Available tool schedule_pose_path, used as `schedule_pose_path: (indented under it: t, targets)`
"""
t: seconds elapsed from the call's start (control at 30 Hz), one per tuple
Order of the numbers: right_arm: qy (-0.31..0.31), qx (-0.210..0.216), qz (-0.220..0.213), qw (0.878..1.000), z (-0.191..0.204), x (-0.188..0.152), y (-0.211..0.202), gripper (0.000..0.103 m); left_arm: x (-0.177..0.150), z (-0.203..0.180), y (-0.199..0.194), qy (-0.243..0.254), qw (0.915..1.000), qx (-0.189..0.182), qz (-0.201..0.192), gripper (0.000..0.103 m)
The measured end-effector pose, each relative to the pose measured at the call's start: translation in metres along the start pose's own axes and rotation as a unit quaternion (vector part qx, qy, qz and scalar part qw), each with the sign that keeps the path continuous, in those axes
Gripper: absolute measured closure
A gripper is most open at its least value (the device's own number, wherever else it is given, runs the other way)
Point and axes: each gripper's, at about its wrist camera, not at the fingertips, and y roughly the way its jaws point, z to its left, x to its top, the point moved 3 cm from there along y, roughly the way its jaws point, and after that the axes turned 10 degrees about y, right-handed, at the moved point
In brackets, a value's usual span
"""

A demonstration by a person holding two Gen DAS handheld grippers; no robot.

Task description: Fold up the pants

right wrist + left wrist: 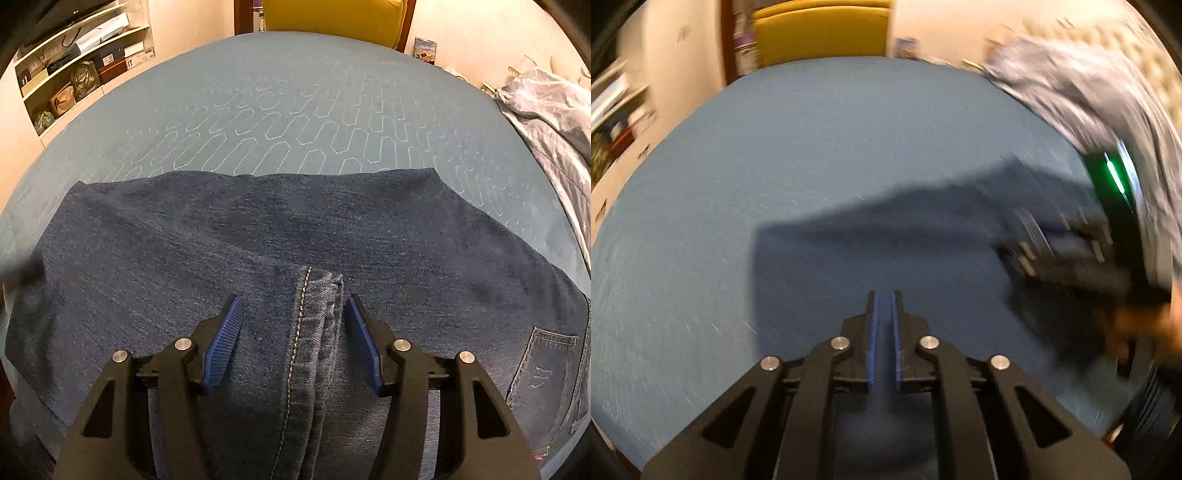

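Note:
Dark blue denim pants (221, 229) lie folded across the blue quilted bed (295, 110). A leg end with a stitched hem (314, 295) rests on top of them, and a back pocket (546, 354) shows at the right. My right gripper (293, 298) stands open, its blue pads on either side of that hem without touching it. The left wrist view is blurred. There my left gripper (885, 300) hovers over the pants (886, 251), pads nearly together with only a thin slit and no cloth seen between them. The right gripper (1052, 251) shows at the right.
A crumpled grey patterned cloth (554, 110) lies on the bed's right side. Shelves with boxes and bags (74, 66) stand at the far left. A yellow upholstered piece (332, 14) sits behind the bed. A hand (1145, 325) holds the right gripper.

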Motion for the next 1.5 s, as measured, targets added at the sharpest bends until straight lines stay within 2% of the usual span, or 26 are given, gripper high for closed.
schedule_pose_path:
  t: [0.07, 0.17, 0.27, 0.3, 0.37, 0.4, 0.5, 0.6, 0.7, 0.77, 0.87, 0.9, 0.93, 0.97, 1.0, 1.03, 1.07, 1.1, 1.17, 1.2, 1.3, 1.33, 1.37, 1.4, 1.47, 1.5]
  targets:
    - [0.0, 0.002, 0.0, 1.0, -0.001, -0.001, 0.0, 0.048, -0.02, -0.009, 0.006, 0.007, 0.9998, 0.013, 0.016, 0.089]
    - [0.0, 0.007, -0.001, 1.0, -0.003, -0.002, 0.0, 0.048, -0.042, -0.003, -0.001, -0.005, 0.9996, 0.027, 0.006, 0.088]
    - [-0.002, 0.006, -0.002, 1.0, -0.005, -0.002, 0.001, 0.047, -0.061, 0.023, -0.02, -0.062, 0.9963, 0.059, 0.0, 0.08]
    - [-0.005, 0.004, -0.003, 1.0, -0.005, -0.003, 0.001, 0.047, -0.067, 0.034, -0.03, -0.1, 0.9937, 0.048, -0.014, 0.079]
    - [-0.011, -0.001, -0.01, 1.0, -0.004, -0.005, 0.002, 0.046, -0.09, 0.064, -0.051, -0.195, 0.9794, 0.025, -0.045, 0.074]
    - [-0.013, -0.002, -0.013, 1.0, -0.004, -0.006, 0.002, 0.044, -0.099, 0.071, -0.053, -0.216, 0.975, 0.016, -0.049, 0.074]
    - [-0.015, 0.0, -0.013, 1.0, -0.005, -0.006, 0.002, 0.043, -0.113, 0.077, -0.048, -0.236, 0.9703, -0.024, -0.05, 0.074]
    - [-0.018, -0.001, -0.014, 1.0, -0.005, -0.008, 0.003, 0.042, -0.118, 0.079, -0.039, -0.27, 0.957, -0.082, -0.067, 0.068]
    - [-0.019, -0.003, -0.014, 1.0, -0.006, -0.008, 0.002, 0.041, -0.126, 0.086, -0.025, -0.287, 0.9522, -0.09, -0.055, 0.062]
    - [-0.022, -0.006, -0.014, 1.0, -0.005, -0.007, 0.003, 0.041, -0.125, 0.089, -0.018, -0.304, 0.9442, -0.111, -0.062, 0.058]
    - [-0.02, -0.009, -0.011, 1.0, -0.006, -0.006, 0.004, 0.037, -0.126, 0.088, -0.018, -0.322, 0.9354, -0.133, -0.063, 0.06]
    - [-0.019, -0.009, -0.01, 1.0, -0.006, -0.005, 0.005, 0.036, -0.126, 0.087, -0.017, -0.326, 0.9318, -0.149, -0.057, 0.066]
    - [-0.018, -0.01, -0.008, 1.0, -0.006, -0.004, 0.005, 0.035, -0.127, 0.087, -0.015, -0.333, 0.9266, -0.167, -0.051, 0.069]
    - [-0.019, -0.011, -0.007, 1.0, -0.006, -0.003, 0.006, 0.034, -0.13, 0.091, -0.014, -0.352, 0.9164, -0.184, -0.051, 0.07]
    - [-0.018, -0.011, -0.006, 1.0, -0.006, -0.002, 0.006, 0.034, -0.135, 0.097, -0.012, -0.384, 0.8947, -0.22, -0.06, 0.07]
    - [-0.018, -0.012, -0.005, 1.0, -0.006, -0.002, 0.006, 0.033, -0.14, 0.101, -0.008, -0.408, 0.8774, -0.243, -0.065, 0.07]
    - [-0.019, -0.013, -0.006, 1.0, -0.006, -0.001, 0.006, 0.033, -0.147, 0.104, -0.007, -0.427, 0.8641, -0.257, -0.068, 0.07]
    - [-0.02, -0.014, -0.006, 1.0, -0.006, -0.001, 0.007, 0.033, -0.15, 0.106, -0.004, -0.44, 0.8557, -0.264, -0.07, 0.07]
    - [-0.019, -0.015, -0.007, 1.0, -0.005, -0.001, 0.007, 0.033, -0.148, 0.105, -0.003, -0.437, 0.8575, -0.263, -0.066, 0.068]
    - [-0.019, -0.015, -0.007, 1.0, -0.006, -0.001, 0.007, 0.033, -0.146, 0.105, -0.004, -0.442, 0.8525, -0.27, -0.068, 0.063]
    - [-0.018, -0.014, -0.005, 1.0, -0.006, -0.001, 0.008, 0.033, -0.133, 0.099, -0.006, -0.441, 0.8388, -0.309, -0.081, 0.061]
    - [-0.018, -0.013, -0.004, 1.0, -0.007, -0.001, 0.008, 0.033, -0.131, 0.099, -0.008, -0.438, 0.8448, -0.298, -0.078, 0.06]
    - [-0.016, -0.011, -0.003, 1.0, -0.008, 0.0, 0.008, 0.033, -0.129, 0.099, -0.008, -0.431, 0.8565, -0.276, -0.068, 0.06]
    - [-0.015, -0.009, -0.002, 1.0, -0.01, 0.0, 0.008, 0.033, -0.127, 0.099, -0.005, -0.428, 0.8619, -0.265, -0.061, 0.06]
    - [-0.016, -0.007, 0.0, 1.0, -0.012, 0.002, 0.009, 0.032, -0.132, 0.093, 0.004, -0.443, 0.8541, -0.268, -0.046, 0.061]
    - [-0.016, -0.005, 0.002, 1.0, -0.015, 0.003, 0.009, 0.032, -0.135, 0.094, 0.003, -0.447, 0.8541, -0.262, -0.047, 0.067]
